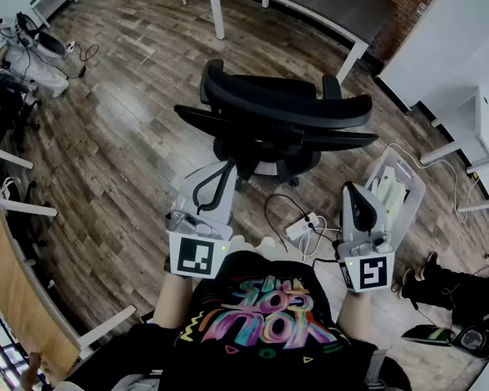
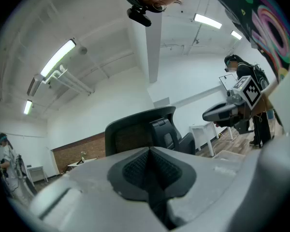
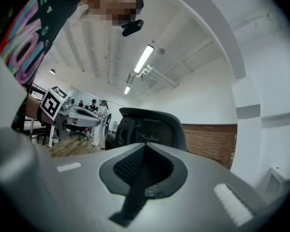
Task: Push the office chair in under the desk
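The black mesh-backed office chair [image 1: 277, 120] stands well clear of the dark desk [image 1: 310, 2] with white legs, backrest turned away from it, not yet tucked in. Farther out from the desk, the left claw [image 1: 226, 169] and right claw [image 1: 349, 189], both pressed shut on nothing, point at the backrest without touching it, probably so blunt closed tips can shove it deskward.

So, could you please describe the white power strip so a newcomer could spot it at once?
Find the black office chair in the middle of the wood floor. On the floor on its near side, toward the person, lies a white power strip. Unlike the clear plastic bin to its right, it is small, flat and solid white.
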A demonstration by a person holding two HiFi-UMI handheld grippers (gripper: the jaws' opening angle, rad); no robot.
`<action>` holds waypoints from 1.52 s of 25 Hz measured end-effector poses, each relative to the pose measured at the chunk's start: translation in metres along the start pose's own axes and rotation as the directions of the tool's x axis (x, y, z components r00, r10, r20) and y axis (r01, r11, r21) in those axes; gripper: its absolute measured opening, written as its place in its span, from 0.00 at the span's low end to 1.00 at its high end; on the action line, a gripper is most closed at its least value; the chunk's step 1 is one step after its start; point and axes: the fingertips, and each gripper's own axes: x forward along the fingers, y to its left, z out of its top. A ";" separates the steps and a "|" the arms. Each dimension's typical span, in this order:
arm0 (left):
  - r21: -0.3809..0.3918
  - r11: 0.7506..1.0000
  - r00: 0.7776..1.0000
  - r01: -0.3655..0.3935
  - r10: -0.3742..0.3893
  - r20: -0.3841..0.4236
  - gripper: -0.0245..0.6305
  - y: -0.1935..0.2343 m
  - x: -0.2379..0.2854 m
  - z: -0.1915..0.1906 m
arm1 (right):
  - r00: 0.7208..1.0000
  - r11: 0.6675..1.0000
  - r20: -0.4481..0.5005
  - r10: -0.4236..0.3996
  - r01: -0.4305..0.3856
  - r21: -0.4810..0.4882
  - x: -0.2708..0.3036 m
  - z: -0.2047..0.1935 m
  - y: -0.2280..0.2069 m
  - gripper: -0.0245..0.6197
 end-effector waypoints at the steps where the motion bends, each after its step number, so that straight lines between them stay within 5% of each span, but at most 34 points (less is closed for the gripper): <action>1: 0.001 1.000 1.000 0.002 -0.002 -0.003 0.04 -0.001 0.000 -0.001 | 1.000 1.000 -0.010 -0.003 0.003 -0.005 -0.001 -0.002 -0.001 0.04; 17: 0.053 0.998 0.999 -0.045 0.045 -0.006 0.06 0.017 0.006 0.009 | 0.998 0.993 -0.050 0.028 -0.033 -0.114 0.004 0.003 -0.003 0.04; 24: 0.123 0.992 0.999 -0.033 0.035 -0.011 0.16 0.032 0.025 0.023 | 0.996 0.974 -0.026 0.083 -0.087 -0.207 0.027 0.025 -0.010 0.17; 28: 0.189 0.982 0.999 -0.019 0.027 -0.040 0.24 0.042 0.042 0.028 | 0.991 0.958 -0.034 0.131 -0.136 -0.251 0.045 0.036 -0.012 0.33; 32: 0.237 0.971 0.997 -0.020 0.036 -0.061 0.29 0.055 0.055 0.034 | 0.992 0.930 -0.035 0.119 -0.124 -0.347 0.064 0.048 -0.015 0.43; 38: 0.376 0.925 0.991 0.047 0.003 -0.131 0.40 0.058 0.072 0.039 | 0.989 0.831 -0.117 0.093 -0.142 -0.537 0.086 0.046 -0.017 0.45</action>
